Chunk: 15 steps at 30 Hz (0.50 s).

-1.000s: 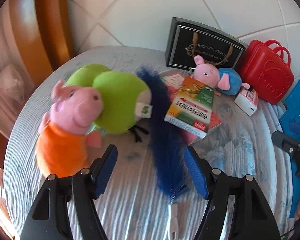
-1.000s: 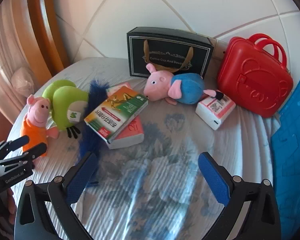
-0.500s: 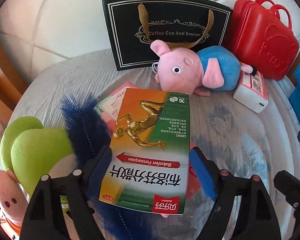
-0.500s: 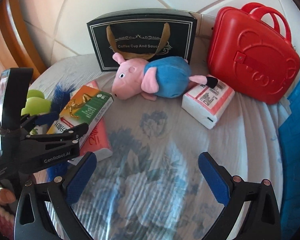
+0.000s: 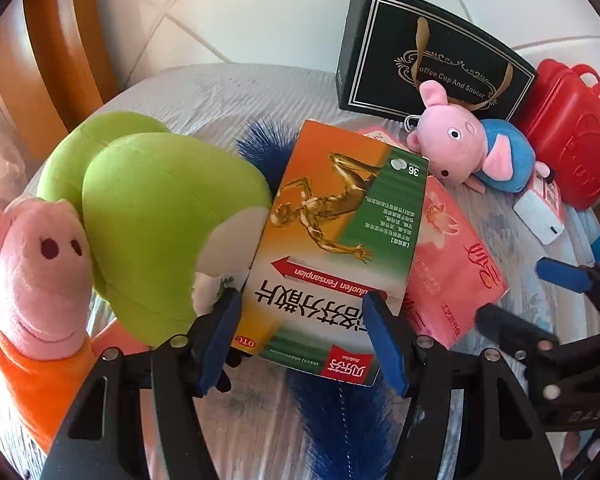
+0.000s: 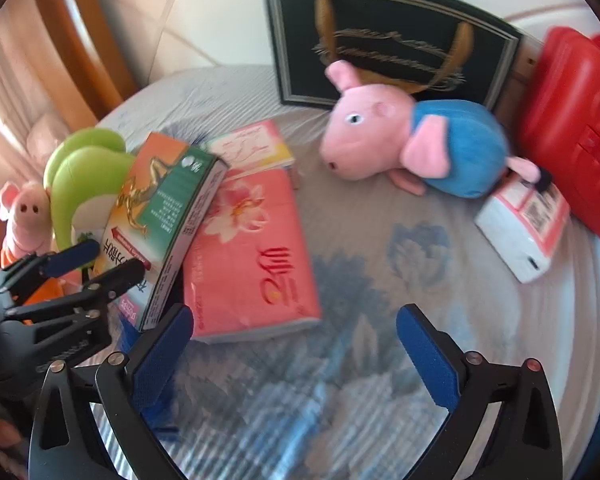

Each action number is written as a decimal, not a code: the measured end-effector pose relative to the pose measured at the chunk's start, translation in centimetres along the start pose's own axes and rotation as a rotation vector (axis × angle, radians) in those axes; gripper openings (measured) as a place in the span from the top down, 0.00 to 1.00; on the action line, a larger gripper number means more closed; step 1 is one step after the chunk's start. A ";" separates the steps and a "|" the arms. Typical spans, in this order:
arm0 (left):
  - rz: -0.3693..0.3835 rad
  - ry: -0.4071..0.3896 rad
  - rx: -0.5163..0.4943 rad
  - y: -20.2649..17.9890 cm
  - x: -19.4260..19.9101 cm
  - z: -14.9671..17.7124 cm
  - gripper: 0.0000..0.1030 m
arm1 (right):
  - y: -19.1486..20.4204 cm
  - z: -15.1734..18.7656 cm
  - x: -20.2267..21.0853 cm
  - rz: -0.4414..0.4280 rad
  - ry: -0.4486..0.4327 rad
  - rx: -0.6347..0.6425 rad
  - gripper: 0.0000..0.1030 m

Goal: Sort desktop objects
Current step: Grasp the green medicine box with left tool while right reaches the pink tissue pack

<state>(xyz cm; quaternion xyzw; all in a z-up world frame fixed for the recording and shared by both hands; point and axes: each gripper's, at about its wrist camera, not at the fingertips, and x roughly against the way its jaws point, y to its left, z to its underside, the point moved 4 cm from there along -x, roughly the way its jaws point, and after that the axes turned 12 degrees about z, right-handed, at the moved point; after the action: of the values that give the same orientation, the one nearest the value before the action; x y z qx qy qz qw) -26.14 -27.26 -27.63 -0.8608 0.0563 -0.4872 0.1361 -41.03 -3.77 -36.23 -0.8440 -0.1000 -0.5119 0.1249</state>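
Two blue pads of the left gripper clamp the near end of the medicine box, one on each long side, holding it tilted up off the table. From the right wrist view the box leans with its far end raised, above the pink tissue pack that lies flat on the cloth. A blue feather duster runs under the box toward the camera. Just left of the box sits a green plush, and beside that a pig in orange. Farther back, a pig in blue lies on its side in front of the black gift bag, with a white-and-pink packet near it and a red case at the right. The right gripper hangs above the floral tablecloth, jaws wide apart and holding nothing.
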 end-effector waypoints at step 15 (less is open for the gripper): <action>0.027 0.020 -0.043 -1.5 -1.8 -0.8 0.41 | -0.4 -0.7 -4.2 0.002 0.023 0.017 0.00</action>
<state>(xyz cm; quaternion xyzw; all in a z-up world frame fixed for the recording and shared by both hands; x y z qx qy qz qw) -27.84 -25.53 -28.27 -0.8579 0.0797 -0.4924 0.1236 -43.65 -3.83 -39.56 -0.8371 -0.1022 -0.5206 0.1335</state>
